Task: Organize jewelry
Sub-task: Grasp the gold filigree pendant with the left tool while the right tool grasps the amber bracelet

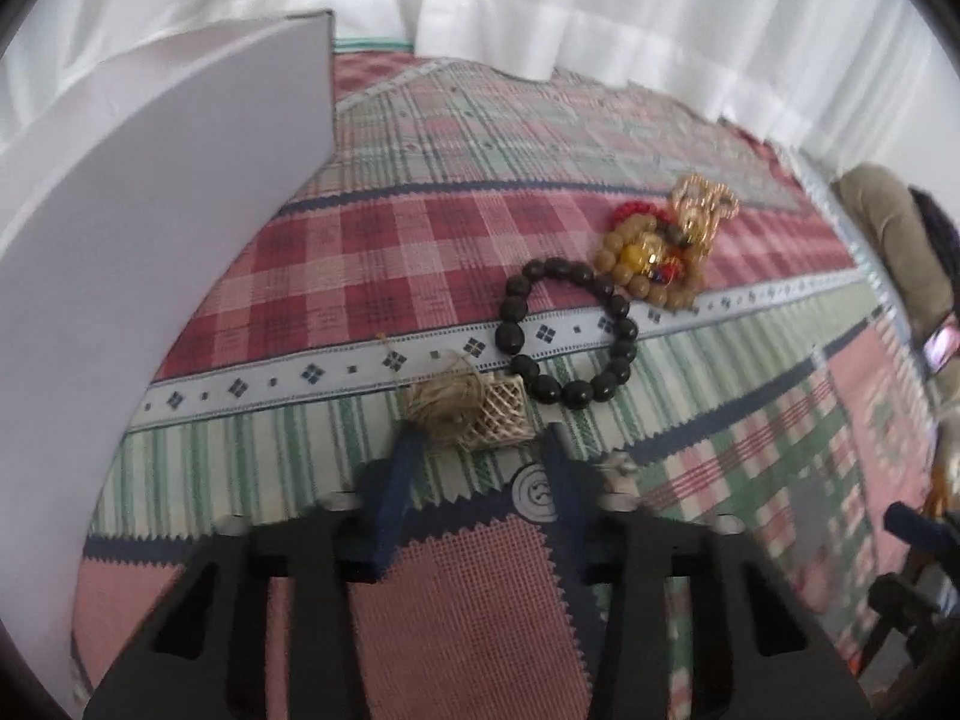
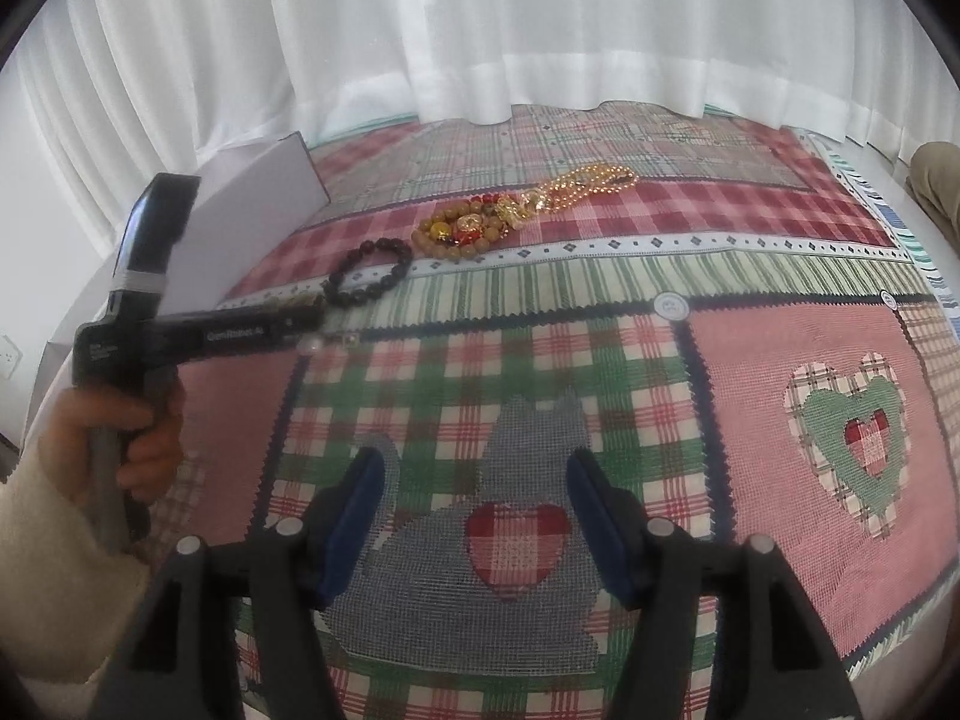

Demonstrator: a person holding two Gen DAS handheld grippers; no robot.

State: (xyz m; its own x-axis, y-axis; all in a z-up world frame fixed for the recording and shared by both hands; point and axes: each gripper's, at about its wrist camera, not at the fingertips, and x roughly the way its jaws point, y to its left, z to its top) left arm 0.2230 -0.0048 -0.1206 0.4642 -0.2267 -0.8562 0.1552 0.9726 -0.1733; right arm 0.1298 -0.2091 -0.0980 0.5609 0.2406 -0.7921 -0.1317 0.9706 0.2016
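- Evidently only starting out, judging from the left wrist view: lying loose on the patchwork cloth point(image 1: 372, 240) of the surface, every piece in sight, nothing yet sitting in any holder that shows.
- Reaching toward a straw-woven trinket point(image 1: 465, 405) with the left claw point(image 1: 480, 450), fingers spread wide and released, tips flanking the near edge of the piece but not yet pinching it.
- Lying just beyond that, touching or nearly touching the trinket, a black bead bracelet point(image 1: 570, 333); crowding against its far side, a tan bead bracelet point(image 1: 642, 258) heaped with red beads and a gold chain point(image 1: 705, 204).
- Standing at the left, a white box point(image 1: 150, 210), wall turned to the camera, inside hidden; probably the place for the jewelry, though not possible to confirm.
- Blurring somewhat at the far edge, so finer detail of the heap not readable.
- Now from the right wrist view: hovering over the cat patch near the front of the cloth, the right claw point(image 2: 477, 516), parted wide and carrying nothing, well apart from the jewelry.
- Showing the same pile farther off, with the gold chain trailing out behind the beads, and the person's left hand point(image 2: 141, 444) gripping the other tool's handle.
- Leaving, by this reading, practically everything: gripping the trinket, then moving each bracelet and the chain.
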